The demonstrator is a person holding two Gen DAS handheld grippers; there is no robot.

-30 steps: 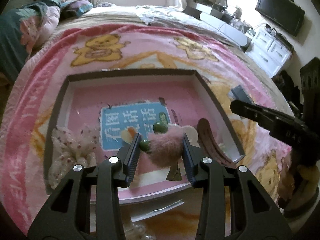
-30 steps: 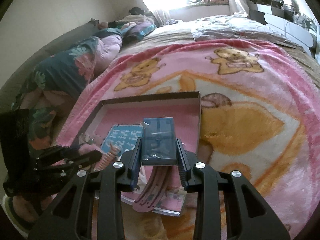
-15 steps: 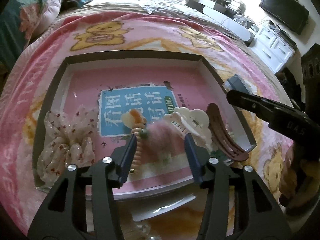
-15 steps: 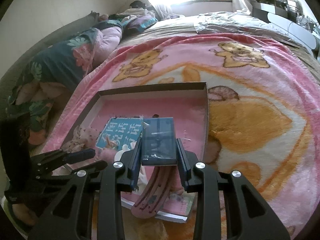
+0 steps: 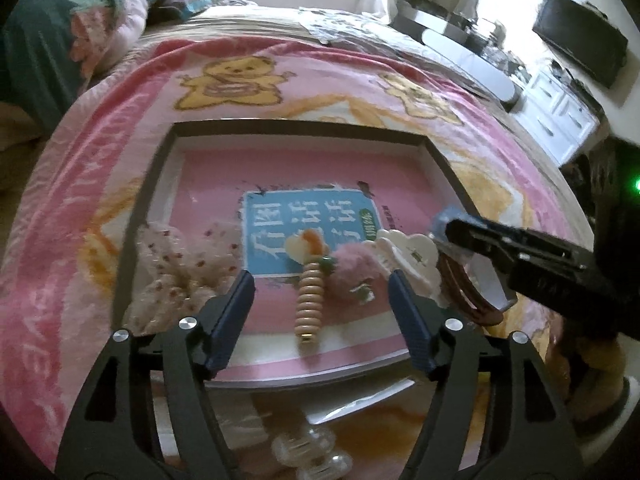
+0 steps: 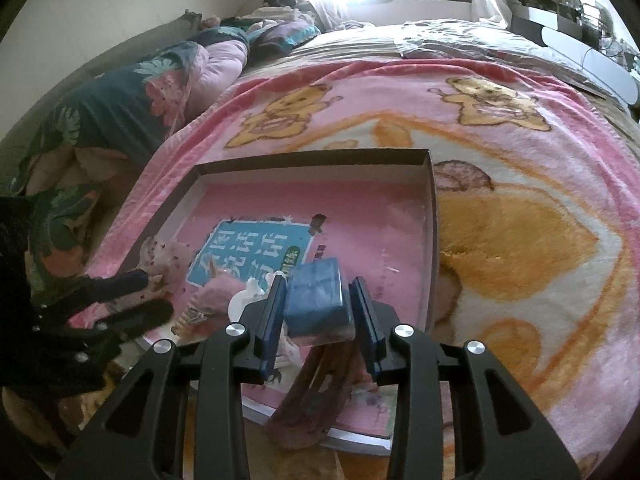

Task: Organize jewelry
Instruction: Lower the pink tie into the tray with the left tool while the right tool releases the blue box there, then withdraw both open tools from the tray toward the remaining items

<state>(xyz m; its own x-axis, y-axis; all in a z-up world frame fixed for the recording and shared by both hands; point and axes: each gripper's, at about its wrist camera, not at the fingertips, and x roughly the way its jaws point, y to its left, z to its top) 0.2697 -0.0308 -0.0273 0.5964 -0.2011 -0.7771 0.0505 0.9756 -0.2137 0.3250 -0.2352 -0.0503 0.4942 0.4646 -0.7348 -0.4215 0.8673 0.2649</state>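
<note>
A shallow dark-rimmed tray [image 5: 160, 184] with a pink printed floor lies on the pink bear blanket. My left gripper [image 5: 319, 280] hovers over the tray's near edge, its jaws opening. A beaded hair clip [image 5: 310, 300] and a pink fluffy piece [image 5: 352, 268] lie on the tray floor between the fingers, untouched. Beside them lie a white cloud claw clip [image 5: 412, 256], a brown clip [image 5: 468, 300] and a lace bow [image 5: 176, 264]. My right gripper [image 6: 319, 286] holds a small blue box [image 6: 318, 300] over the tray's right part. Its jaws are starting to open.
A clear claw clip [image 5: 308, 452] lies on the blanket in front of the tray. Rumpled bedding [image 6: 120, 112] is piled at the far left of the bed. White drawers [image 5: 560, 120] and a dark screen [image 5: 580, 48] stand to the right.
My left gripper opened and let the pink fluffy piece and beaded clip down onto the tray floor. The right gripper sank a little toward the tray, and the blue box has tipped forward.
</note>
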